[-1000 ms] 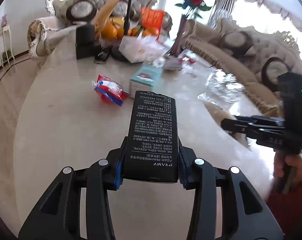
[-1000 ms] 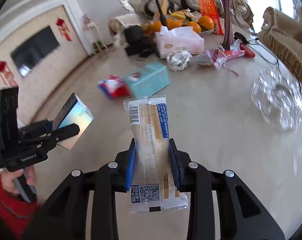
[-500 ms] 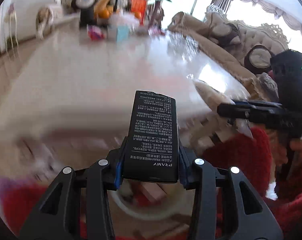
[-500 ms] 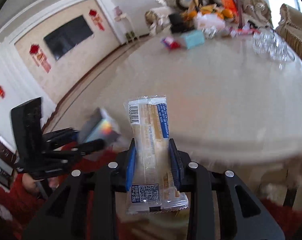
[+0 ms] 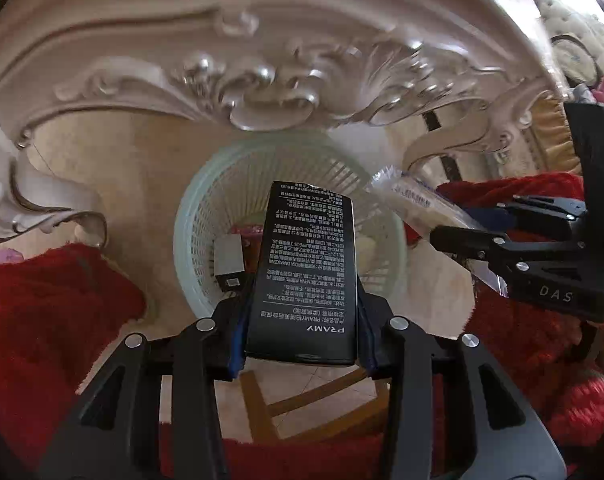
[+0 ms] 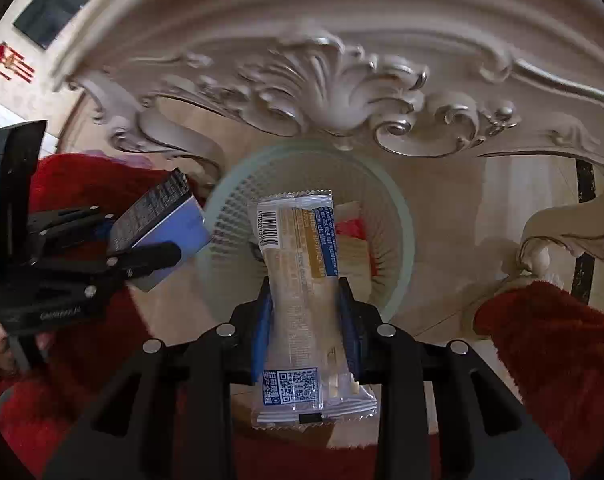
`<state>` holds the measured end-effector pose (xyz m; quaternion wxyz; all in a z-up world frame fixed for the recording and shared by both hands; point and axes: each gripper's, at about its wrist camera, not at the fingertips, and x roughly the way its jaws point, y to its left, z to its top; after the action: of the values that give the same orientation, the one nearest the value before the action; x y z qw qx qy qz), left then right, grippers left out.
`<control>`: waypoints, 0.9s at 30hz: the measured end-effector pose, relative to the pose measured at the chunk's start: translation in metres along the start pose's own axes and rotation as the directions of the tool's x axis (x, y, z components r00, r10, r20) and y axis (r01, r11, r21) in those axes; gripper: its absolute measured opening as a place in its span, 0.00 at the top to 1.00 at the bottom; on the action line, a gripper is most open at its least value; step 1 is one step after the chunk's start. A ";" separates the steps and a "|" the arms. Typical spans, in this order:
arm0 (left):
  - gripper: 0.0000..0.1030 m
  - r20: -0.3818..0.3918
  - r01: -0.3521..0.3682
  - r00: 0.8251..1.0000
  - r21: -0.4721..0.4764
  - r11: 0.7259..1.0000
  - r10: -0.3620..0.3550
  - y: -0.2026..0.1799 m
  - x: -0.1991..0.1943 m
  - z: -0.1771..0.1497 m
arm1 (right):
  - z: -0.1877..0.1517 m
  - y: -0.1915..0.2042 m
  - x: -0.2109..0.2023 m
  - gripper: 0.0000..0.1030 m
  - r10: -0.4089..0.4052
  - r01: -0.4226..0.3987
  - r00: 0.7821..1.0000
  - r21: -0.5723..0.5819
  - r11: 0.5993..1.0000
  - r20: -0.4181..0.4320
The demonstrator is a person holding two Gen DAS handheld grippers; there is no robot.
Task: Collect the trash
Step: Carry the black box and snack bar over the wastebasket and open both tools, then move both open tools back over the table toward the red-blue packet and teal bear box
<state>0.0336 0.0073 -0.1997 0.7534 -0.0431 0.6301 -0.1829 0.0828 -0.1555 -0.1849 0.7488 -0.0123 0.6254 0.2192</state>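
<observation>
Left claw (image 5: 302, 336) grips the flat black printed carton (image 5: 308, 272); right claw (image 6: 306, 332) grips the clear snack wrapper (image 6: 302, 280). Both hang over the pale slatted plastic wastebasket (image 5: 205, 208). Centre them above the opening before letting go.

Carved cream table apron (image 5: 261, 80), beige tile floor (image 5: 141, 168)

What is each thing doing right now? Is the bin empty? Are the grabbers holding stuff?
Left gripper: shut on the black box, pointing down over the basket.
Black box: held, not dropped yet.
Right gripper: shut on the snack wrapper.
Snack wrapper: held above the basket, not dropped yet.
Basket: upright on the floor, not empty; some trash already inside.
</observation>
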 end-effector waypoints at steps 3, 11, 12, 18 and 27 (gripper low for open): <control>0.58 -0.032 0.005 0.999 -0.008 1.000 -0.005 0.002 0.014 0.000 | 0.007 0.002 0.011 0.71 -0.009 0.009 1.000 0.000 1.000 -0.002; 0.11 -0.047 -0.016 0.999 -0.034 0.999 0.014 0.006 0.019 -0.002 | -0.009 0.004 0.006 0.36 -0.072 0.073 0.996 -0.036 0.997 0.046; 0.10 -0.029 -0.008 1.000 -0.037 0.999 0.007 0.007 0.017 -0.002 | -0.010 0.003 0.003 0.36 -0.073 0.075 0.996 -0.034 0.997 0.053; 0.09 0.157 -0.008 0.987 -0.061 0.998 0.017 0.009 -0.022 -0.009 | -0.023 -0.001 -0.019 0.36 -0.033 0.034 0.996 -0.004 0.999 0.080; 0.09 0.531 -0.020 0.846 -0.039 0.999 0.038 -0.010 -0.147 0.000 | -0.010 0.005 -0.152 0.36 0.049 -0.039 0.877 -0.031 0.999 0.477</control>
<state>0.0108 0.0469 -0.0592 0.9003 -0.0943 0.4004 -0.1425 0.0529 -0.2015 -0.0426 0.8745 0.0486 0.4193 0.2388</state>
